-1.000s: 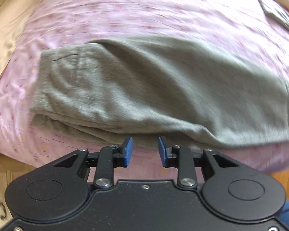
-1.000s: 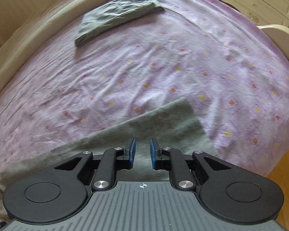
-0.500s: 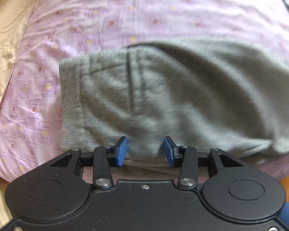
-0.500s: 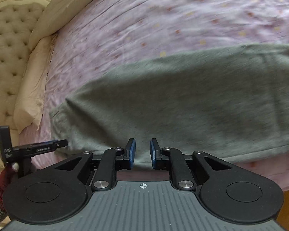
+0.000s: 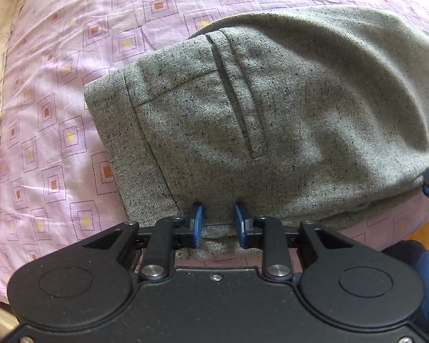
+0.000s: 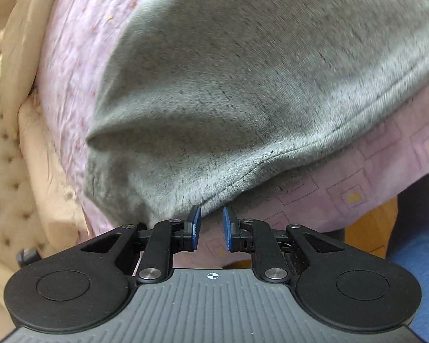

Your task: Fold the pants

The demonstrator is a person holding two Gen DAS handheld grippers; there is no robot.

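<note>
While the grey flecked pants lay flat on the pink square-patterned bedsheet near the bed's edge, my left gripper pointed down at their waistband end, its blue pads having just been closing with the fabric edge between them. My right gripper stood narrowly parted at the hem, nothing pinched. Only the left view showed the welt pocket; only the right showed a tufted cream headboard and satin pillow beside the sheet.
</note>
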